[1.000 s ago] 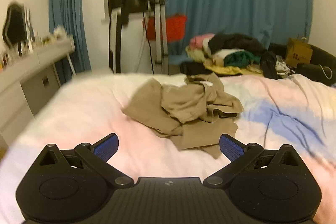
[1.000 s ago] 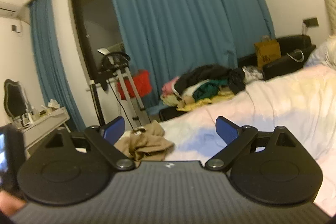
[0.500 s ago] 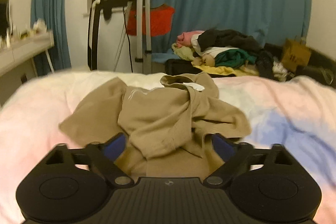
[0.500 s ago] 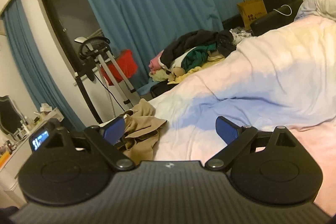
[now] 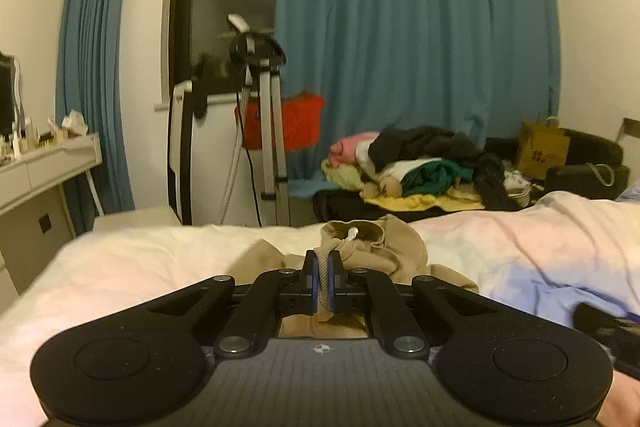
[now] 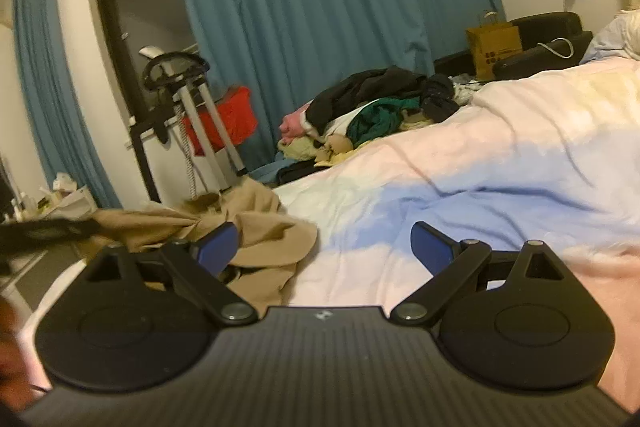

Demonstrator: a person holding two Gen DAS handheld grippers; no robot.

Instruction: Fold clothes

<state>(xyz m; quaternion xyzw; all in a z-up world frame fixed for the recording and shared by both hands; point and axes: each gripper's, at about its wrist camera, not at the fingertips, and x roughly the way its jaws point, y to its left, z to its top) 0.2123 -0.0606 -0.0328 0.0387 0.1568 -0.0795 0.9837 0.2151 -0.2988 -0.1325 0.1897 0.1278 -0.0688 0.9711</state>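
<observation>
A crumpled tan garment (image 5: 380,251) lies bunched on the bed (image 5: 140,267). My left gripper (image 5: 322,277) is shut on a ribbed edge of the tan garment, which shows between its blue pads. In the right wrist view the same tan garment (image 6: 256,231) lies at the left, partly behind my left finger. My right gripper (image 6: 324,247) is open and empty, low over the pink and blue bedcover (image 6: 460,187), just right of the garment.
A pile of mixed clothes (image 5: 420,167) sits beyond the bed's far edge, in front of blue curtains (image 5: 412,47). A metal stand with a red item (image 5: 280,119) stands at the back left. A white dresser (image 5: 40,171) is at the left.
My left gripper moved forward and down onto the tan garment and shut on its edge. My right gripper dropped lower and closer to the garment, still open.
</observation>
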